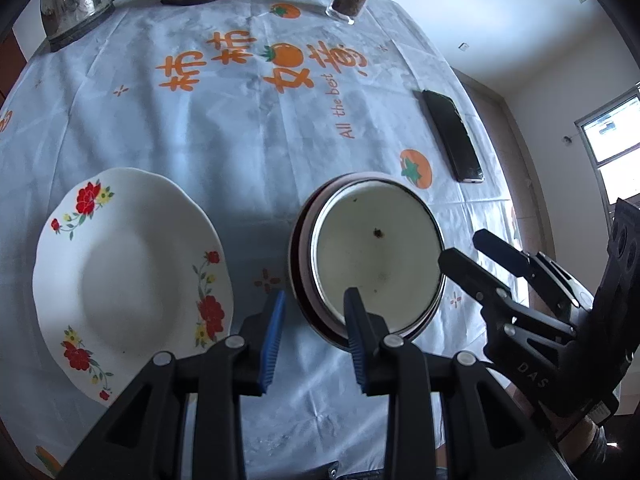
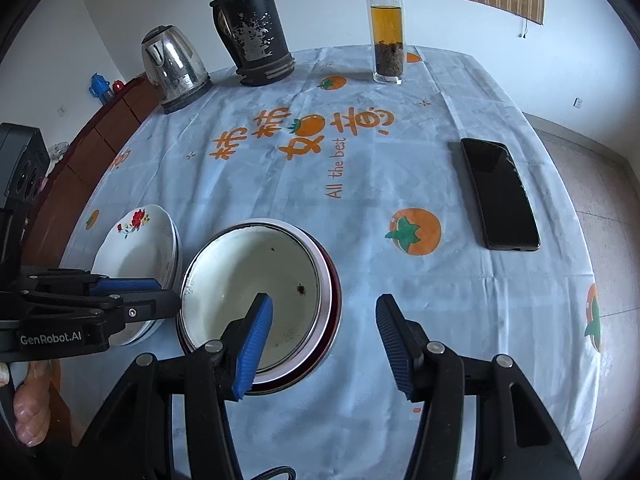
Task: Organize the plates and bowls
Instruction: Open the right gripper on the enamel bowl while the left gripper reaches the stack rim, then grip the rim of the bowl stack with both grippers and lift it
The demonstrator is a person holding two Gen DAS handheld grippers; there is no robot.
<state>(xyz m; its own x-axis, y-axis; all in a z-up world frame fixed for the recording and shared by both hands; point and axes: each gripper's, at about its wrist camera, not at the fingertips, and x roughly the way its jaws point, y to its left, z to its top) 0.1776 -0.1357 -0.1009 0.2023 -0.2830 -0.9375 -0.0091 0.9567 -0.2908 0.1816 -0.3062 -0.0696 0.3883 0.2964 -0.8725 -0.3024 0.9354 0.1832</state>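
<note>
A white enamel bowl (image 1: pixel 376 256) sits nested in dark red bowls near the table's front edge. Left of it lies a white plate with red flowers (image 1: pixel 132 260), the top of a small stack (image 2: pixel 140 248). My left gripper (image 1: pixel 316 320) is open: the bowl's near left rim runs between its blue pads, and the outer pad stands clear of the rim. My right gripper (image 2: pixel 324 340) is open wide. It straddles the bowl's (image 2: pixel 256 292) right rim, one pad inside and one over the cloth. Each gripper shows in the other's view, the right gripper (image 1: pixel 460 246) and the left gripper (image 2: pixel 170 293).
At the table's far end stand a steel kettle (image 2: pixel 174 68), a worn black flask (image 2: pixel 252 28) and a glass tea bottle (image 2: pixel 386 28). A black phone (image 2: pixel 500 194) lies at the right. A brown cabinet (image 2: pixel 100 140) runs along the left. A hand (image 2: pixel 30 412) holds the left gripper.
</note>
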